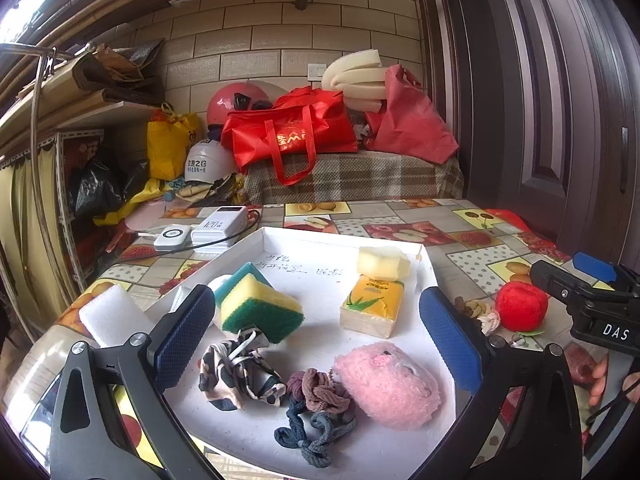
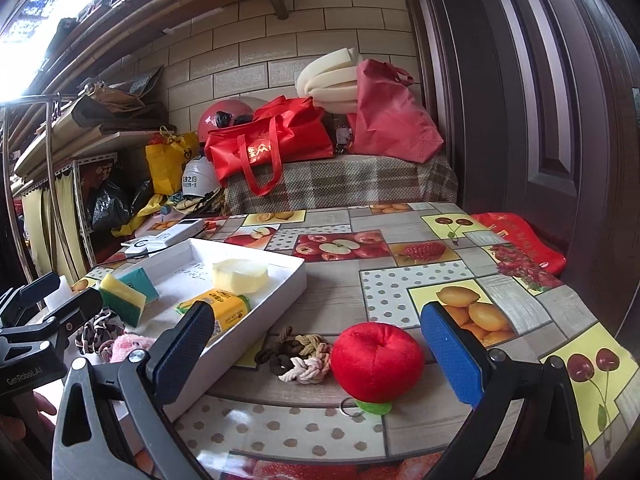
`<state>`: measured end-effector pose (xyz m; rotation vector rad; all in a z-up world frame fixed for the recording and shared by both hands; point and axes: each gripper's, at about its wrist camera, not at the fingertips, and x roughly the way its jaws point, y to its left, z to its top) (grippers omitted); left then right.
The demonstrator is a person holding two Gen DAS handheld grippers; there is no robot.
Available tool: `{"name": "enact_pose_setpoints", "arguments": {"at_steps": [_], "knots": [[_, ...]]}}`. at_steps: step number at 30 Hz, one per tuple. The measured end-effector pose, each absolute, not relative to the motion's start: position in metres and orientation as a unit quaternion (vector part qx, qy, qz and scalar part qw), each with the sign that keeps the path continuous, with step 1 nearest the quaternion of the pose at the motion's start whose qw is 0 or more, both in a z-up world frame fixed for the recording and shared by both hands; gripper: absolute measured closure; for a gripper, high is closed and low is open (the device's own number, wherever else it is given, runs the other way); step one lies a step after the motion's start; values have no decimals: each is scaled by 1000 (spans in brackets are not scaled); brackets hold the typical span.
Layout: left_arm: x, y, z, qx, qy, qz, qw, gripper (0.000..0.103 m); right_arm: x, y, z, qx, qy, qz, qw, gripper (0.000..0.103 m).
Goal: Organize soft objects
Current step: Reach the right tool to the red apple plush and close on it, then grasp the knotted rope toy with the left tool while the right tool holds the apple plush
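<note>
Right tongs: I see them spread wide and empty, hovering low over the worktop.
Apple: the red plush apple lies on the worktop outside the tray, straight ahead of my right tongs and roughly between the two pads, a touch toward the right one; it is round, so no long axis to line up with. A green leaf and a small ring poke out beneath it.
Knot: a braided rope knot, brown and cream, lies just left of the apple, touching or nearly so; I cannot tell which. Its long axis runs left to right across my view.
Tray: the white tray lies to the left of both, its near corner just beside the knot.
Left tongs: spread and empty too, held over the tray's contents.
Nearer hand: I judge the right one, since the apple and knot lie off the tray's right edge.
In tray: sponge, tissue pack, pink plush, scrunchies.
Writing: "DAS" on the right tool seen from the left view; "GenRobot.AI" on the left tool; "120" on a white power bank; handwriting on the tray floor, unreadable.
</note>
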<state>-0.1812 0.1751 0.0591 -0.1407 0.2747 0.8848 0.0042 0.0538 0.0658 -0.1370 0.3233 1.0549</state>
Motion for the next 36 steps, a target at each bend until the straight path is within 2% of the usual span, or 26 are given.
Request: {"name": "enact_pose_setpoints", "arguments": {"at_steps": [6, 11, 14, 19, 22, 23, 24, 25, 31, 33, 36], "knots": [[-182, 177, 59, -80, 132, 421, 894, 0, 44, 26, 63, -92, 167, 445, 875, 0], [-179, 176, 59, -78, 137, 410, 898, 0, 86, 9, 55, -72, 237, 434, 867, 0], [-173, 169, 60, -67, 144, 393, 906, 0, 88, 23, 48, -93, 270, 456, 843, 0], [-166, 161, 60, -45, 150, 387, 909, 0, 72, 60, 44, -132, 270, 494, 816, 0], [-165, 159, 60, -41, 151, 378, 913, 0, 72, 87, 32, -165, 310, 513, 783, 1], [-164, 157, 60, -38, 152, 371, 916, 0, 72, 93, 28, -176, 323, 517, 773, 7], [-162, 154, 60, -35, 155, 359, 920, 0, 73, 93, 26, -177, 329, 519, 769, 18], [-158, 150, 60, -34, 159, 343, 925, 0, 75, 90, 27, -164, 332, 525, 766, 42], [-86, 122, 51, -47, 241, 228, 942, 0, 120, 34, 33, 8, 349, 514, 784, 41], [-51, 122, 44, -46, 282, 229, 931, 0, 130, 23, 33, 35, 350, 505, 788, 41], [-11, 129, 40, -41, 300, 245, 921, 0, 134, 21, 37, 49, 351, 503, 788, 41]]}}
